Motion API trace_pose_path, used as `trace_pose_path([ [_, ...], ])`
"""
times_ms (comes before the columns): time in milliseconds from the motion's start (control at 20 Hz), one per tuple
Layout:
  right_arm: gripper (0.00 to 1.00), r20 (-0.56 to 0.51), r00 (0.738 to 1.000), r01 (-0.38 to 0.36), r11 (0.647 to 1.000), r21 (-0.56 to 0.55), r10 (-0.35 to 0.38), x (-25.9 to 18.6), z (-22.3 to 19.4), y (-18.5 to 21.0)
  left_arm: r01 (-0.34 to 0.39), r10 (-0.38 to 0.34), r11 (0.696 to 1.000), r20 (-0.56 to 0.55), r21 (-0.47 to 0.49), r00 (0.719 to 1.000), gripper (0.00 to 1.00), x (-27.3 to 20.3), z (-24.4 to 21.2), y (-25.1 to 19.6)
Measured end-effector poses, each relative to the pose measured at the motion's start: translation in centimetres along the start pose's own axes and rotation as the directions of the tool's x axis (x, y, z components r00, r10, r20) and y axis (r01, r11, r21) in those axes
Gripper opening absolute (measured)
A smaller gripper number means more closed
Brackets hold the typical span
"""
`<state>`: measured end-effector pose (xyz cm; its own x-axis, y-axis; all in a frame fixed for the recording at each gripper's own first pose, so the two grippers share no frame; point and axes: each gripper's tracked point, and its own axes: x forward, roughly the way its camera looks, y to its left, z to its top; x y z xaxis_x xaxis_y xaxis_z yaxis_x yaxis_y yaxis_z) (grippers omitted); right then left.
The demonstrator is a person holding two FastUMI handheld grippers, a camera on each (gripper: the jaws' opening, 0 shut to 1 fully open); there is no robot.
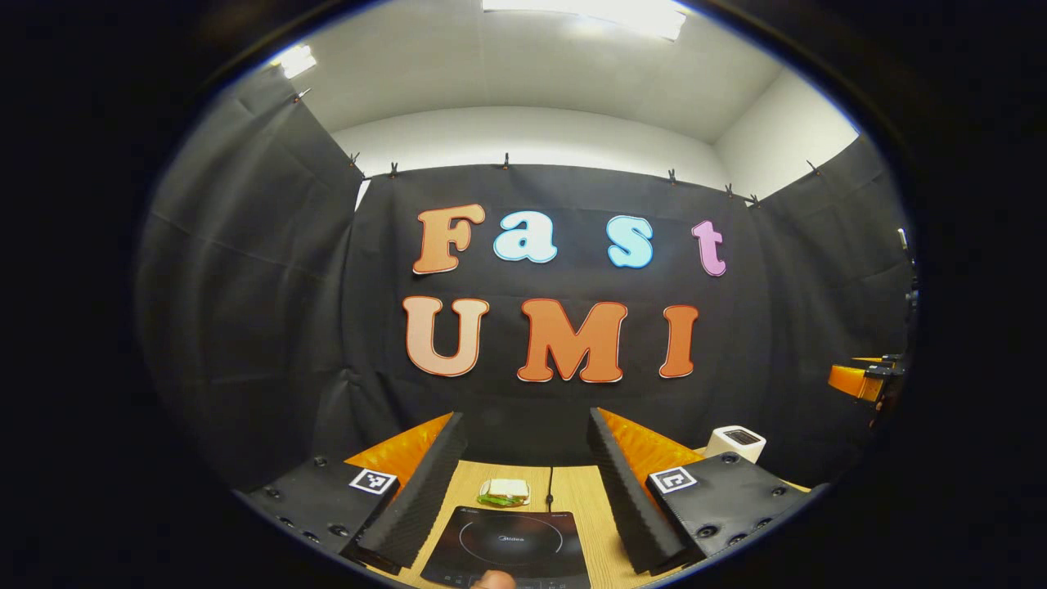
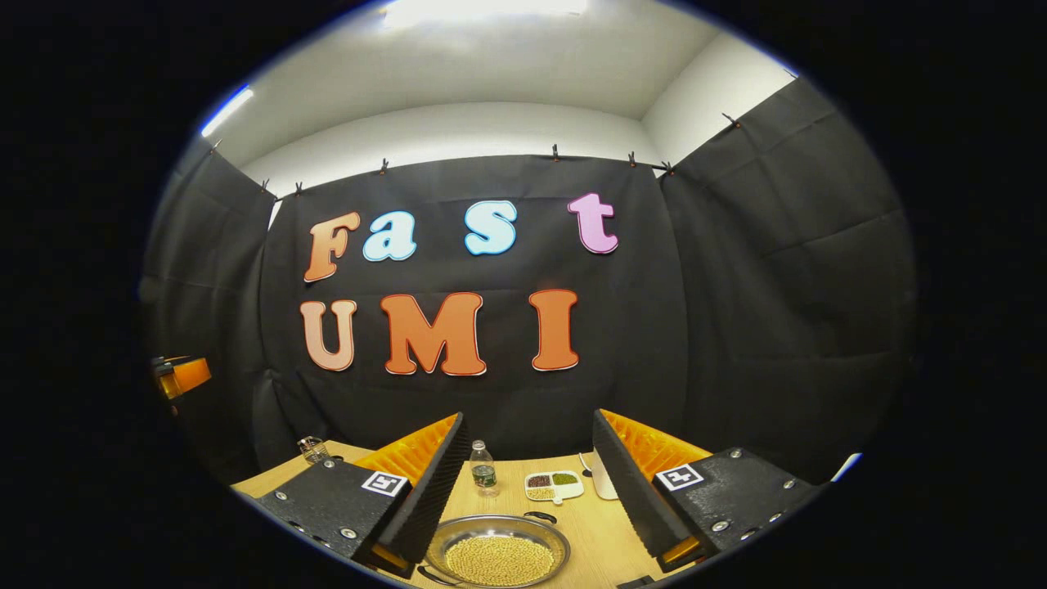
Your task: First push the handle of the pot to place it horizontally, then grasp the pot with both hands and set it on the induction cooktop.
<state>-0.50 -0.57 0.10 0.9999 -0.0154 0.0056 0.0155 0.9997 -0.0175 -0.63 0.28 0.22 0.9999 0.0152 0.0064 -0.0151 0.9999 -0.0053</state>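
I'm looking over a wooden table [image 2: 597, 532] ringed by black cloth walls. My left gripper [image 1: 523, 499] is hovering spread wide above the induction cooktop [image 1: 511, 544]; my right gripper [image 2: 527, 491] is gaping too, with the bean-filled pot [image 2: 499, 552] lying between its fingers, untouched.

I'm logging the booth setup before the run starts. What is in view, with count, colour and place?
Cooktop: 1, black, on the table between the left gripper's fingers.
Packet: 1, white and green, behind the cooktop.
White box: 1, far right on the table.
Pot: 1, silver, filled with yellow beans, between the right gripper's fingers.
Bottle: 1, clear, behind the pot.
Tray: 1, white, divided, beside the bottle.
Table: 1, light wood.
Left gripper: open.
Right gripper: open.
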Motion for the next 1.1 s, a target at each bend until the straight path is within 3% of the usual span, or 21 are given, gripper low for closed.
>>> trace_pose_path([
  [750,0.92,-0.015,1.000,-0.016,1.000,0.025,0.016,0.1,-1.4,-0.3,-0.010,0.009,1.000,-0.011,-0.006,1.000,0.97,-0.2,-0.7,0.4],
  [850,0.73,-0.008,1.000,-0.024,0.998,0.053,0.024,0.1,-1.4,-0.3,-0.015,0.015,1.000,-0.021,-0.006,1.000,0.96,0.0,-1.2,0.7],
  [950,0.64,-0.012,1.000,-0.017,0.998,0.065,0.018,0.3,-1.7,-0.7,-0.021,0.021,1.000,-0.030,-0.002,0.999,0.97,0.1,-1.5,0.9],
  [1100,0.33,-0.023,1.000,-0.006,0.999,0.046,0.007,0.3,-2.5,-1.1,-0.018,0.018,1.000,-0.030,0.002,0.999,0.96,0.0,-1.6,0.8],
])
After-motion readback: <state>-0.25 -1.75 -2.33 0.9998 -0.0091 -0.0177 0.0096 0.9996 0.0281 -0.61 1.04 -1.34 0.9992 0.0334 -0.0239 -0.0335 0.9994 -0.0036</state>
